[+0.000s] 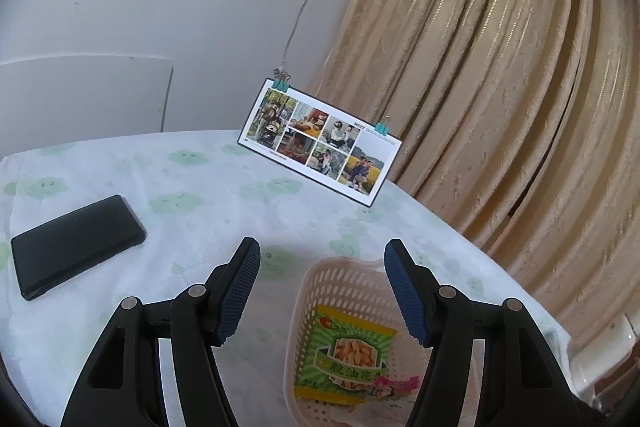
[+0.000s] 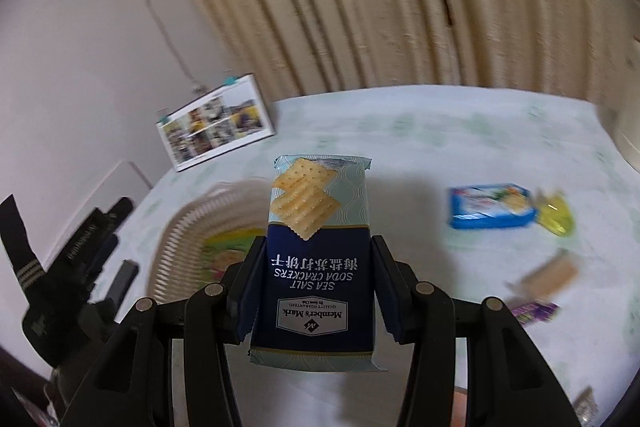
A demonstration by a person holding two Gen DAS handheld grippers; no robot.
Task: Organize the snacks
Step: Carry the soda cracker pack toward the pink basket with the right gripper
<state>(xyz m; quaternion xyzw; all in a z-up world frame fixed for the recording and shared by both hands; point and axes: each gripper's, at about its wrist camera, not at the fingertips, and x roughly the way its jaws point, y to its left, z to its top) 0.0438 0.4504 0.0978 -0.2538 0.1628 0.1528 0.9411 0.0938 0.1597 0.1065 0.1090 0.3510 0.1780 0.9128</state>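
Snacks are being gathered into the pale perforated basket, which in the left wrist view sits on the table just ahead of and below the left gripper, whose jaws stand wide apart with nothing between them. A green peanut packet already lies inside the basket, nearer the right-hand finger than the left-hand one. Off beyond the left finger a black phone lies flat on the tablecloth, well apart, and a photo card hangs past the fingertips toward the wall. In the right wrist view the right gripper is clamped on a sea salt soda cracker pack, held lengthwise and sticking out past the fingertips, lifted off the table. The basket shows blurred to the left of the fingers, so the step in hand looks like carrying the pack over to it; the next move calls for swinging left, clearing the near rim, then releasing. To the right of the fingers lie a blue pack, a yellow wrapper and smaller snacks near the table's edge; room between is open.
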